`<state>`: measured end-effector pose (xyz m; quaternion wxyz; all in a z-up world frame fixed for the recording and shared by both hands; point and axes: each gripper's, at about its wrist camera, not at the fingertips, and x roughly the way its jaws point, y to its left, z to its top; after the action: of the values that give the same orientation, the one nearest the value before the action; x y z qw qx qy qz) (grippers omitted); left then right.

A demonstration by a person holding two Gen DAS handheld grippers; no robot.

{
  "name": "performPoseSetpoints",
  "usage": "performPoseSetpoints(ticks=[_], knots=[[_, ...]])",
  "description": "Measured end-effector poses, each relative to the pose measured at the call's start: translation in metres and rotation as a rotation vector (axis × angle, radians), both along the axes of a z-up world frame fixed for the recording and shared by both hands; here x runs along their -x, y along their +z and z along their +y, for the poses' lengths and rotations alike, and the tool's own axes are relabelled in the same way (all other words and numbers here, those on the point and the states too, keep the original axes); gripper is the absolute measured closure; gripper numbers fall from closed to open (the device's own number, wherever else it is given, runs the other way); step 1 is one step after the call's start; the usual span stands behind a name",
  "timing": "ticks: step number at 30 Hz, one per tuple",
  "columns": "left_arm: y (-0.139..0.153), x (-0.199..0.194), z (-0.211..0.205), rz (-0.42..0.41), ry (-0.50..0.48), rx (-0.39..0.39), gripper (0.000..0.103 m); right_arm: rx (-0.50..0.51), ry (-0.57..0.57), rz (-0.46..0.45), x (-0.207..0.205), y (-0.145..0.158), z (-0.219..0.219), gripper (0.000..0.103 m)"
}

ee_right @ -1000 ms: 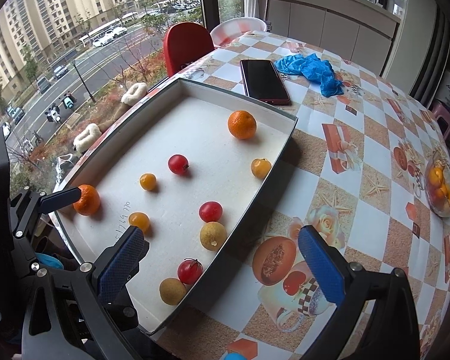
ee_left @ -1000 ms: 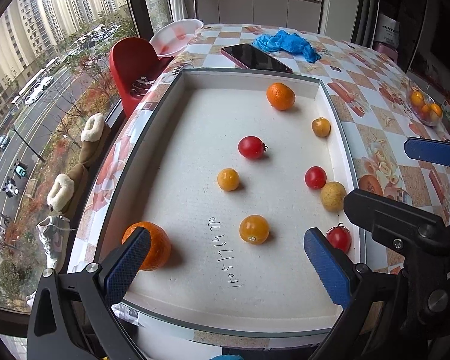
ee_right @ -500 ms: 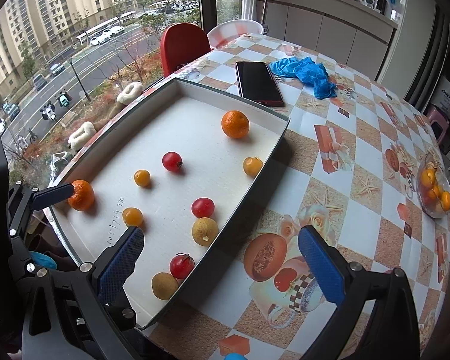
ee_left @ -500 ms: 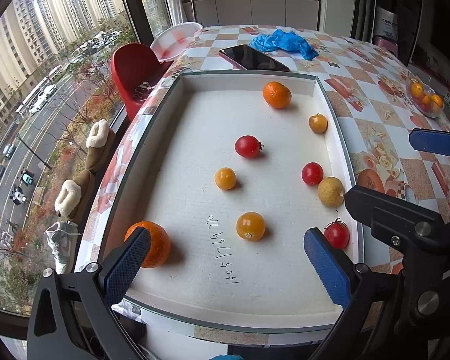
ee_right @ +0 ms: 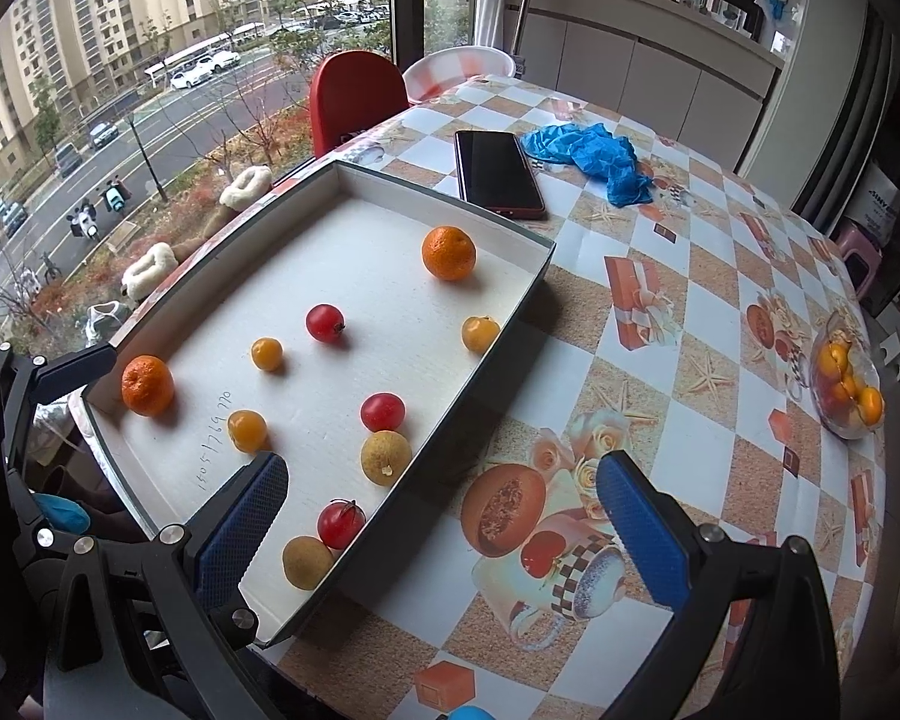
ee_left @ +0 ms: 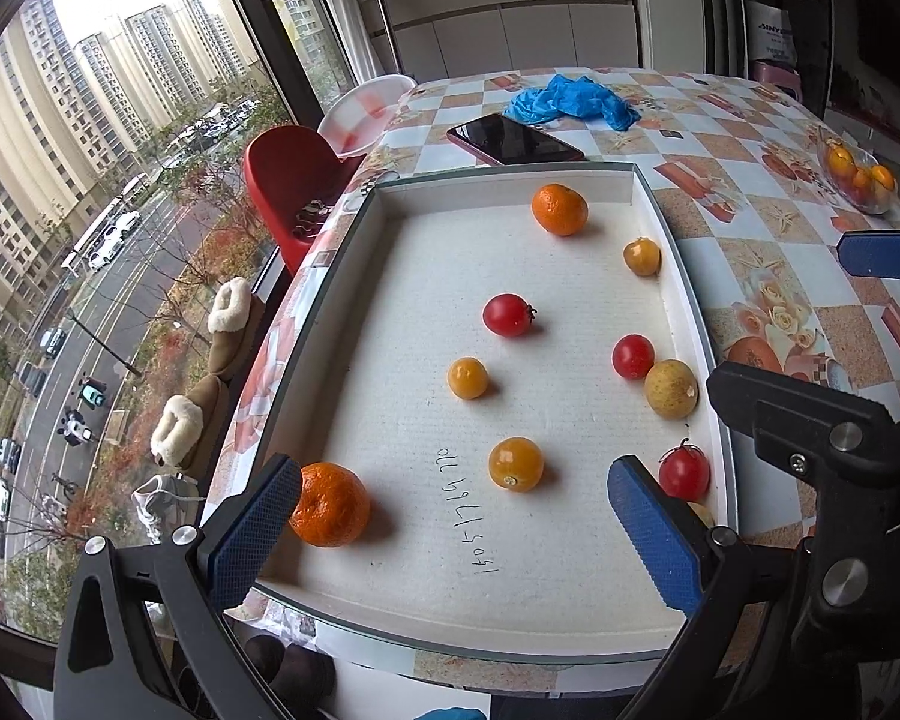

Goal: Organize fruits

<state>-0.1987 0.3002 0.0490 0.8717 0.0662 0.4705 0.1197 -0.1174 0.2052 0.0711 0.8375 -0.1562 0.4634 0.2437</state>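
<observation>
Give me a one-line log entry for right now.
phase: approach | left gripper: open, empty, over tray | right gripper: open, empty, over tray edge | fruit scattered, none grasped

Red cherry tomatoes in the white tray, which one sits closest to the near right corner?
The round red cherry tomato with the green stem, against the tray's right wall; the other two red ones lie farther up the tray.

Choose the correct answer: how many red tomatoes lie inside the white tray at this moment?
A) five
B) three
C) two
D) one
B: the right wrist view shows three red tomatoes in the white tray, one near the middle, one beside a tan fruit and one by the near wall.
</observation>
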Motion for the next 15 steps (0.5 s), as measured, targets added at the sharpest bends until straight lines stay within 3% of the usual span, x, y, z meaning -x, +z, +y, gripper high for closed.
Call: performPoseSetpoints(ticks=[15], knots=[[-0.0008,0.0019,0.0014,0.015,0.002,0.025,0.0,0.001,0.012,0.002,0.0037,0.0011,0.003,0.0]])
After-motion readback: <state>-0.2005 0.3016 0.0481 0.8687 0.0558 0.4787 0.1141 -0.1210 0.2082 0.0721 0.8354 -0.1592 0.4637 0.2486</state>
